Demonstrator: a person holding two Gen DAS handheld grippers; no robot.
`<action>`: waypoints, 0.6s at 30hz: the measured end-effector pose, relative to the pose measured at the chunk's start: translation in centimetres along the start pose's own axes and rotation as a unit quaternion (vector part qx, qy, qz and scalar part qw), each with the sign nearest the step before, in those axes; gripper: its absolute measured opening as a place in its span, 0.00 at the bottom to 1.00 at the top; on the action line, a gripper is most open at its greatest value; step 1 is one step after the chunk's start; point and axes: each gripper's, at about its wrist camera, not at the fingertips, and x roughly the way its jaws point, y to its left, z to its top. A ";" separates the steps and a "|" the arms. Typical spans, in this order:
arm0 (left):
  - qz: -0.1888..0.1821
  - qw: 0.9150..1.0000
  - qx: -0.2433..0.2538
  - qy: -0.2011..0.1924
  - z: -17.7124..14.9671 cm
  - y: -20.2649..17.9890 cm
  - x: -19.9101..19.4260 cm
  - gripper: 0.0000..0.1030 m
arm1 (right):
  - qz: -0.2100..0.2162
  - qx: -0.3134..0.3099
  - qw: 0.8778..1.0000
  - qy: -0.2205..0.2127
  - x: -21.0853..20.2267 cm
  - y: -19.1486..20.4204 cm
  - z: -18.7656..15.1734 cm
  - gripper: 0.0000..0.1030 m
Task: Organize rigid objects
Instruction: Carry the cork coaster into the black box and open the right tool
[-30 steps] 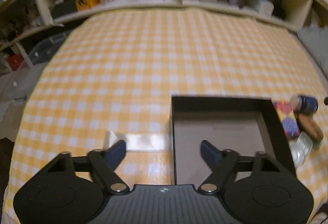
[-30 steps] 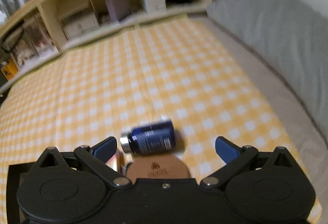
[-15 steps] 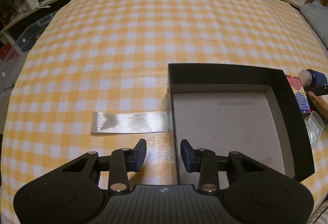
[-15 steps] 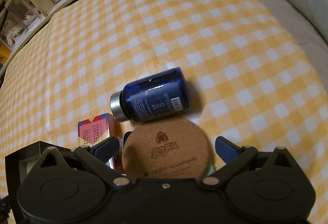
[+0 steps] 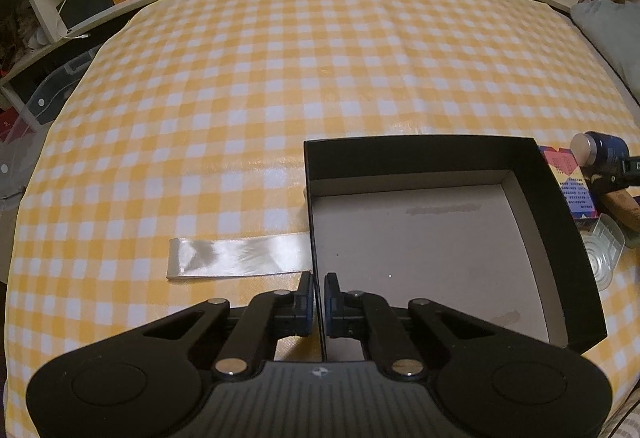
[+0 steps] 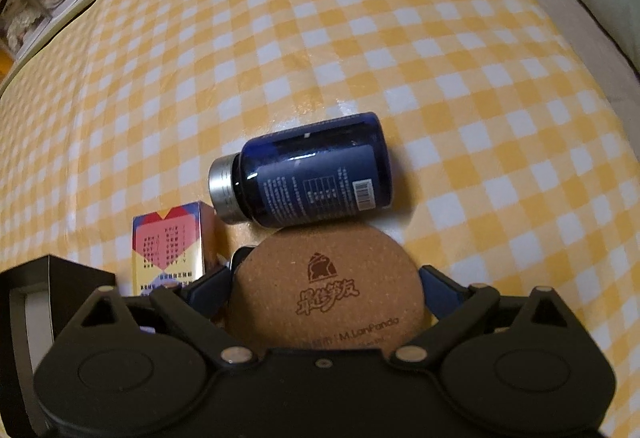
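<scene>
Left gripper [image 5: 319,298] just closed, pinching the near left wall of the black box [image 5: 420,149], pads tight against it. Right gripper [image 6: 326,284] spread wide around the cork coaster [image 6: 326,290], pads beside its edges; cannot tell if touching. Blue bottle [image 6: 308,173] lying just beyond the coaster, colourful carton [image 6: 170,250] left of it, beside the box
</scene>
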 end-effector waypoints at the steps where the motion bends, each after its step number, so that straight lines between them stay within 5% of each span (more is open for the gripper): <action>1: -0.001 1.000 -0.002 -0.002 0.0 0.0 -0.1 0.05 | 0.000 -0.006 1.000 0.000 0.1 0.2 -0.1 0.97; 7: -0.009 1.000 -0.009 -0.005 -1.2 1.7 -1.0 0.05 | 0.007 -0.033 0.999 -0.012 -1.4 2.0 -1.7 0.96; 18: -0.010 1.000 -0.011 -0.005 -1.3 1.8 -1.0 0.05 | 0.078 -0.081 0.991 -0.079 -7.5 7.1 -2.9 0.96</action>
